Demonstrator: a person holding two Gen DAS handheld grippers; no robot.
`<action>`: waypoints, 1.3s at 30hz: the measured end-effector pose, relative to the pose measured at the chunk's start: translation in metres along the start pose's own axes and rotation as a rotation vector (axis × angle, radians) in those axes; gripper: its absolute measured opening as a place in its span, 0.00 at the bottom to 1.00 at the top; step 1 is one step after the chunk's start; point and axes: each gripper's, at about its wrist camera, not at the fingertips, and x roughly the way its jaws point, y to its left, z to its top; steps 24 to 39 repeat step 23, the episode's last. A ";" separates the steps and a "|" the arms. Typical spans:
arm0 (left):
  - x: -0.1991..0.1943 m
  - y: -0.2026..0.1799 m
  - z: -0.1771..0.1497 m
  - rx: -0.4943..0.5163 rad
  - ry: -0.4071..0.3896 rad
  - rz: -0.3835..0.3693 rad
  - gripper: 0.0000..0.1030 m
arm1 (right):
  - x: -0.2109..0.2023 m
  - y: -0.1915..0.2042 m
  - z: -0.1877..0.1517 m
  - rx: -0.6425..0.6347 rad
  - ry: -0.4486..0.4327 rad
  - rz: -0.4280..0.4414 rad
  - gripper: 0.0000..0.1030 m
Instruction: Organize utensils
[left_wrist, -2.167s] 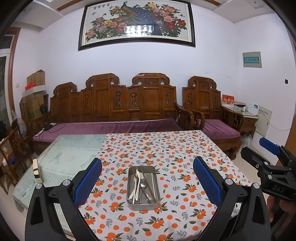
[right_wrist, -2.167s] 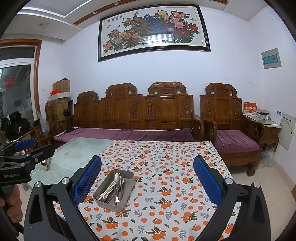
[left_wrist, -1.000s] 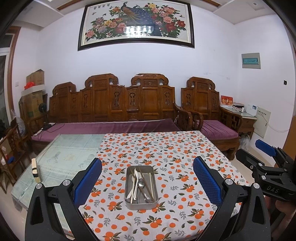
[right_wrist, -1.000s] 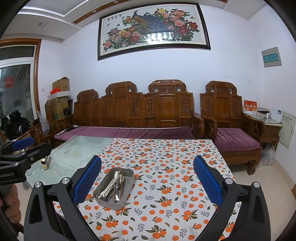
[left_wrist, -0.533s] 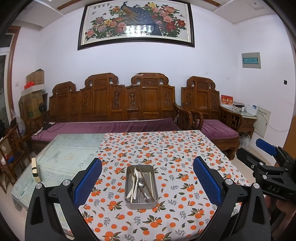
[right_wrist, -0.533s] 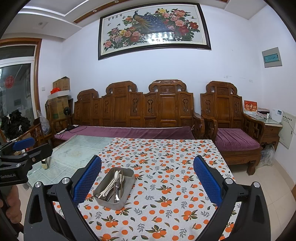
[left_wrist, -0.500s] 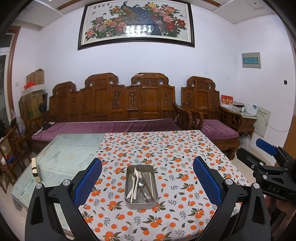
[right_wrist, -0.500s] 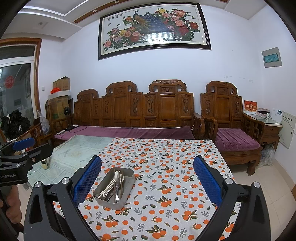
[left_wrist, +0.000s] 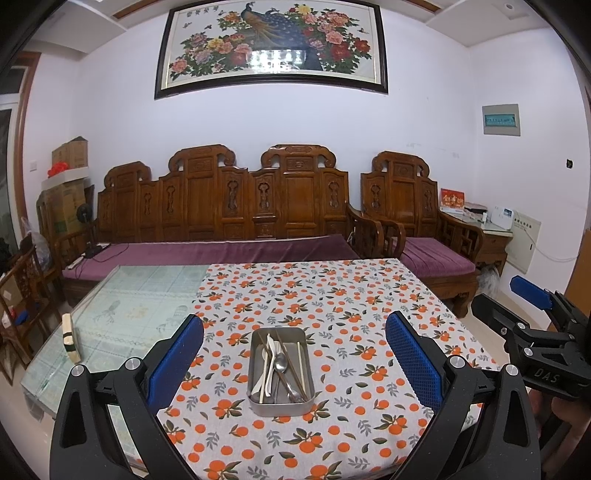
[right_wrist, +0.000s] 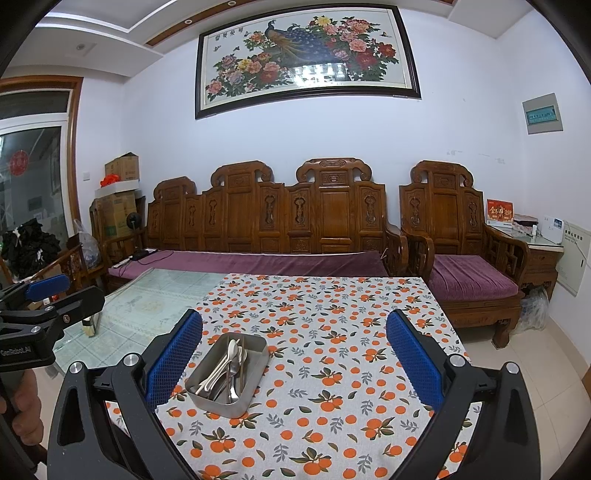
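Note:
A metal tray (left_wrist: 258, 403) stands on the orange-print tablecloth (left_wrist: 332, 295) and holds spoons, a fork and chopsticks (left_wrist: 282, 365) mixed together. It also shows in the right wrist view (right_wrist: 255, 391). My left gripper (left_wrist: 294, 360) is open and empty, held above and short of the tray. My right gripper (right_wrist: 294, 360) is open and empty, to the right of the tray. Each gripper shows in the other's view: the right gripper (left_wrist: 532, 306) at the right edge and the left gripper (right_wrist: 48, 299) at the left edge.
The left part of the table is bare glass (left_wrist: 140, 306) with a small pale block (left_wrist: 70, 338) near its left edge. A carved wooden sofa (left_wrist: 229, 206) and armchair (left_wrist: 417, 221) stand behind the table. A side table (left_wrist: 487, 229) is at the far right.
Both grippers have drifted only slightly; the tray and utensils have not moved. Both stay open.

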 end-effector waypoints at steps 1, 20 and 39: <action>0.000 0.000 0.000 0.000 0.000 0.000 0.92 | 0.000 0.000 -0.001 0.000 -0.001 0.000 0.97; 0.003 -0.004 -0.002 -0.003 0.000 -0.008 0.92 | 0.000 0.002 -0.002 0.000 0.000 0.002 0.97; 0.003 -0.004 -0.002 -0.003 0.001 -0.008 0.92 | 0.000 0.002 -0.002 0.000 0.000 0.002 0.97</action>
